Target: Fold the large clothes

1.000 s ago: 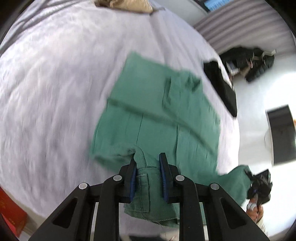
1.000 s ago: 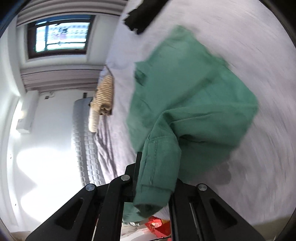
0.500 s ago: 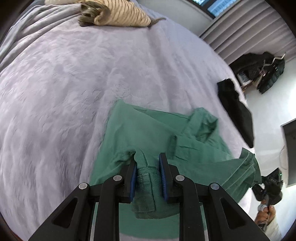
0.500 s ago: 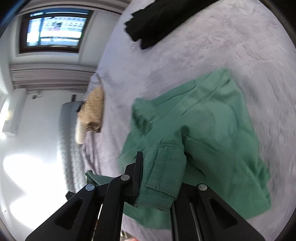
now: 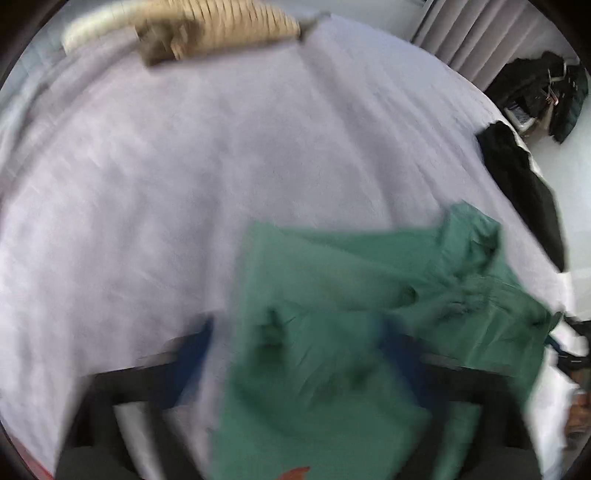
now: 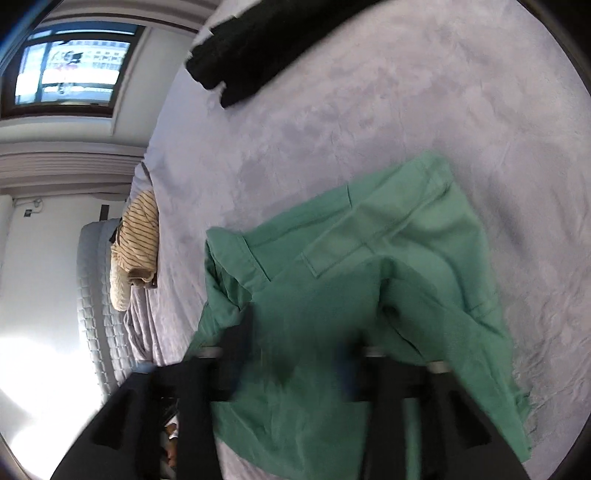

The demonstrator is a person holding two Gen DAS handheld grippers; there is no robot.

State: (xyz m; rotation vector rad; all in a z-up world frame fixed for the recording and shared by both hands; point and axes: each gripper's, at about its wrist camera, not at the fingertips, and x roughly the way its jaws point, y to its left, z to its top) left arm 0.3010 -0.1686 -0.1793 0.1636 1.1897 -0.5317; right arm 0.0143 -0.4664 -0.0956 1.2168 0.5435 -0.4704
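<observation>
A green shirt (image 5: pixel 351 295) lies partly folded on the lilac bedsheet (image 5: pixel 184 166); it also shows in the right wrist view (image 6: pixel 388 258). My left gripper (image 5: pixel 295 343) is blurred, its blue-padded fingers (image 5: pixel 195 343) spread wide with green cloth lying between them, not pinched. My right gripper (image 6: pixel 303 350) is also blurred and spread wide, with a fold of the shirt draped over the gap. The shirt's near edge hides much of both grippers.
A striped beige garment (image 5: pixel 221 33) lies at the far edge of the bed, also in the right wrist view (image 6: pixel 136 236). A black garment (image 5: pixel 524 184) lies at the bed's right edge, also in the right wrist view (image 6: pixel 258 48). A window (image 6: pixel 70 70) is beyond.
Both grippers have opened and let go of the green shirt, which now lies loose between the fingers. Both views moved lower and forward over the folded shirt.
</observation>
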